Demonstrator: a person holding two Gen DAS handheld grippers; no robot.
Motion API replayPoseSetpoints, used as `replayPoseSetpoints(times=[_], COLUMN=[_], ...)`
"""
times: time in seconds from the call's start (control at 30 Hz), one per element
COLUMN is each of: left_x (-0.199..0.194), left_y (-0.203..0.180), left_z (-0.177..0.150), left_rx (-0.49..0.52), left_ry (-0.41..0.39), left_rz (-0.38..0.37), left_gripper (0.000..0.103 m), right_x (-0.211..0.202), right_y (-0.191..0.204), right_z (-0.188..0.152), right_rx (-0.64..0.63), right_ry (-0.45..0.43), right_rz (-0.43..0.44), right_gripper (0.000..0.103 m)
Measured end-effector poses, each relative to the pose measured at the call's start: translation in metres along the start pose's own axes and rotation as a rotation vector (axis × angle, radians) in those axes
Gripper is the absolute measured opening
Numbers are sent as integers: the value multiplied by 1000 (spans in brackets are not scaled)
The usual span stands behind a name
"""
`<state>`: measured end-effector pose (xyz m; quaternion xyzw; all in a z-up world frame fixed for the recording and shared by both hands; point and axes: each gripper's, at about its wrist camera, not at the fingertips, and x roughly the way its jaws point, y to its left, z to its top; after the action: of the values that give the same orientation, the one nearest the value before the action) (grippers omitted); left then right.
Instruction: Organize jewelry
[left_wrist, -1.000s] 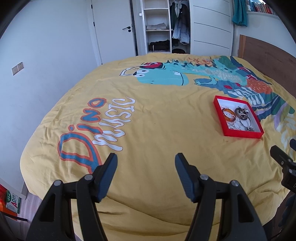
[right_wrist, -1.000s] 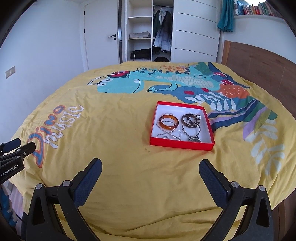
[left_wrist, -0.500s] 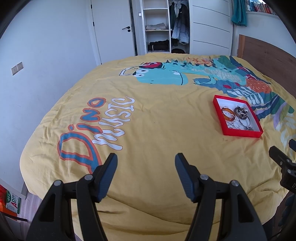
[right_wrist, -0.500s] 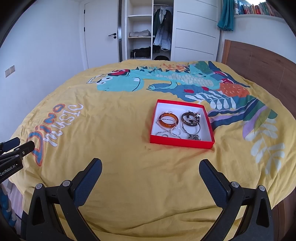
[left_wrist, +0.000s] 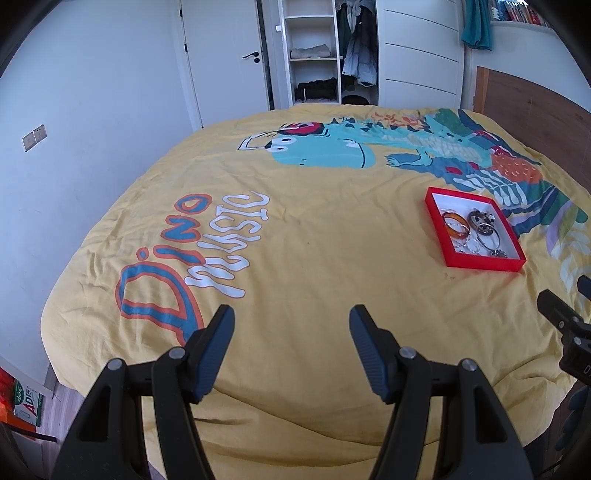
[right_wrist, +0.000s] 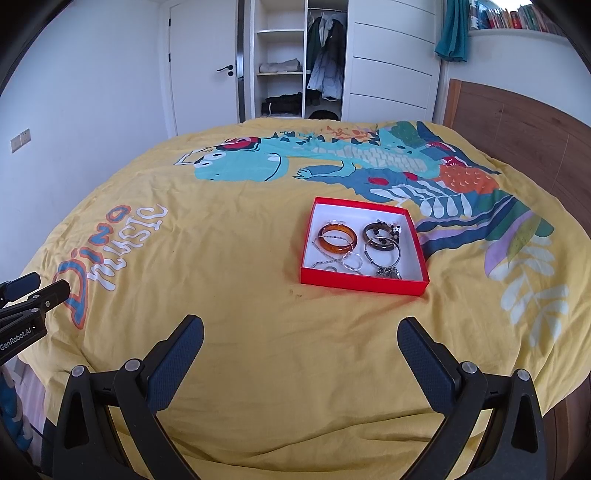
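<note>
A shallow red box (right_wrist: 362, 284) with a white inside lies on the yellow bed cover. It holds an amber bangle (right_wrist: 337, 239), dark beaded bracelets (right_wrist: 380, 232), a silver bangle (right_wrist: 382, 252) and thin silver chains and rings (right_wrist: 341, 263). The box also shows at the right of the left wrist view (left_wrist: 480, 263). My right gripper (right_wrist: 301, 345) is open and empty, well short of the box. My left gripper (left_wrist: 291, 334) is open and empty, far to the left of the box.
The bed (right_wrist: 221, 314) has a dinosaur print cover. A wooden headboard (right_wrist: 517, 129) stands at the right. A white wall (left_wrist: 92, 129), a door and an open wardrobe (right_wrist: 295, 74) lie beyond the bed. A box (left_wrist: 26, 402) sits on the floor at lower left.
Both grippers have drawn back slightly from the bed, so the red box looks a little farther away. Both stay open.
</note>
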<state>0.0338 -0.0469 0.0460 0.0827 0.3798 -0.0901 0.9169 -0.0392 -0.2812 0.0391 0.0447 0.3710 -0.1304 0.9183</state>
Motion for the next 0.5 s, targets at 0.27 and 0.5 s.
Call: replayPoseSetpoints(times=[0.27,0.5], left_x=[0,0], left_y=[0,-1], left_z=[0,0], left_rx=[0,1], left_ry=[1,1], left_rz=[1,1], left_gripper=[63,63], right_x=[0,-1], right_y=[0,1], right_z=[0,-3], right_rx=[0,-2], right_ry=[1,2], right_rz=[-1,1], right_gripper=[103,103])
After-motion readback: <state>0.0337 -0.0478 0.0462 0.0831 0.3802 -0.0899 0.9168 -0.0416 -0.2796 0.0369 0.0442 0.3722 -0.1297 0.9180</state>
